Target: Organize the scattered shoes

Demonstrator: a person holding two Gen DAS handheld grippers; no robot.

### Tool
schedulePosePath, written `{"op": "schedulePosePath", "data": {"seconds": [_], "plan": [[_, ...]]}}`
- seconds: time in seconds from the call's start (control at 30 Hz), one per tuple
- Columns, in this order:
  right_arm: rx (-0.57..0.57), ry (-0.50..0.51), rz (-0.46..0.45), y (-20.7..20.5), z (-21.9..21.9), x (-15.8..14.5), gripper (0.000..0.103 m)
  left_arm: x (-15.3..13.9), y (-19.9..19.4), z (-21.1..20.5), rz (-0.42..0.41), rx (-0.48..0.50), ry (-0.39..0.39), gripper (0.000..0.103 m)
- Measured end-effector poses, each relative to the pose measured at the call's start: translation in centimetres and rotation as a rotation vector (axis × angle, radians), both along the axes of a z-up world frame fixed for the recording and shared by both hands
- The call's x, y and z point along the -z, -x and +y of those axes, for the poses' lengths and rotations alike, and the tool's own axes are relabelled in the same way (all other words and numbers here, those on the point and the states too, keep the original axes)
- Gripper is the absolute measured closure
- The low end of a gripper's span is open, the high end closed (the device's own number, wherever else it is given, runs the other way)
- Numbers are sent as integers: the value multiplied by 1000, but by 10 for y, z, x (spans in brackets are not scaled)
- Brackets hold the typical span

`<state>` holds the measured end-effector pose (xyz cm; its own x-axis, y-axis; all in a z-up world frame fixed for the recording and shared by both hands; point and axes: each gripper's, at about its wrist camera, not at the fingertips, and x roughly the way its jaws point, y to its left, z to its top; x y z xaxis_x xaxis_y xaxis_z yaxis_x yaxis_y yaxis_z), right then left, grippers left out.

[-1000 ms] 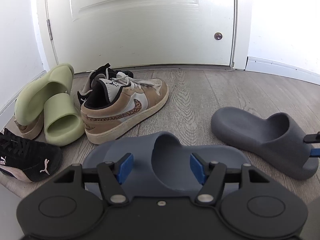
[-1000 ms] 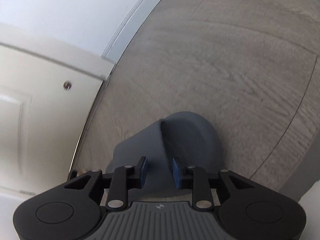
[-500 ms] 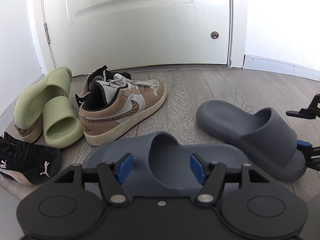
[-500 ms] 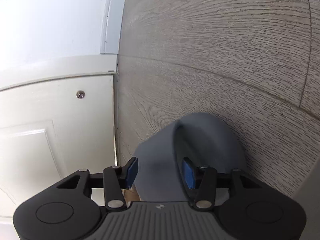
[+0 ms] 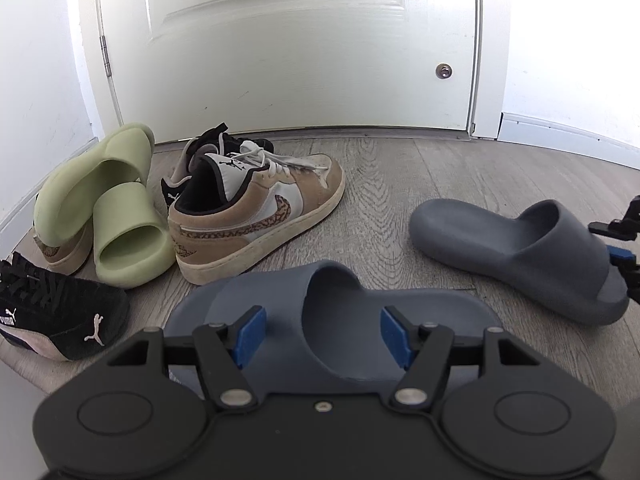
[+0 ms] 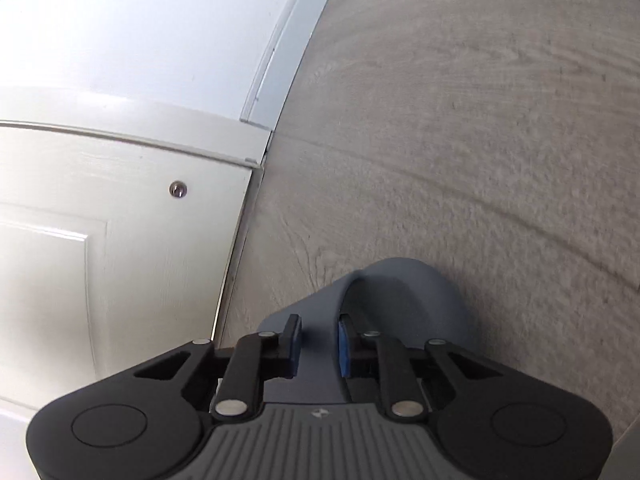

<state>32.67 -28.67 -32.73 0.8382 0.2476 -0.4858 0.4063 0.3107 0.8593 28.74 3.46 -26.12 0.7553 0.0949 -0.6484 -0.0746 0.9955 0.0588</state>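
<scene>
While its blue pads close in, the right gripper [image 6: 319,344] has the thick strap of a smooth grey foam slide [image 6: 404,300] between them, one pad outside the strap and one tucked under it, both against the foam as far as the wrist view shows. That slide lies on its side on the grey wood-grain floor [image 6: 460,140], sole toward the white panelled door [image 6: 100,260], apart from its mate.

The left gripper [image 5: 323,336] stands spread wide, its pads on either side of the second slide's [image 5: 340,320] rounded strap without clearly pressing it; this one sits flat on the floor just in front.

Farther out, toward the left wall, a tan suede and white leather sneaker [image 5: 256,208] with loose white laces leans beside a pair of pale green moulded slides [image 5: 116,216], one stacked tilted on the other. A black suede sneaker [image 5: 60,316] with a white cat logo lies nearest the left edge.
</scene>
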Motion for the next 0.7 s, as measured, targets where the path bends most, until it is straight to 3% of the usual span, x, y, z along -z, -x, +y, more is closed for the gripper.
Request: {"op": "schedulePosePath", "data": {"seconds": [0.27, 0.33, 0.4, 0.5, 0.57, 0.7], "plan": [[409, -43, 17, 4, -82, 14, 99, 0, 0, 1, -1, -2, 5, 38], [466, -59, 16, 10, -93, 17, 103, -1, 0, 1, -2, -3, 9, 38], [442, -86, 31, 10, -98, 19, 100, -1, 0, 2, -3, -3, 14, 39], [303, 36, 70, 3, -85, 2, 85, -1, 1, 3, -1, -9, 18, 39], [240, 141, 88, 3, -77, -13, 76, -2, 0, 5, -3, -14, 23, 39], [118, 402, 135, 7, -57, -46, 76, -3, 1, 2, -14, -2, 19, 38]]}}
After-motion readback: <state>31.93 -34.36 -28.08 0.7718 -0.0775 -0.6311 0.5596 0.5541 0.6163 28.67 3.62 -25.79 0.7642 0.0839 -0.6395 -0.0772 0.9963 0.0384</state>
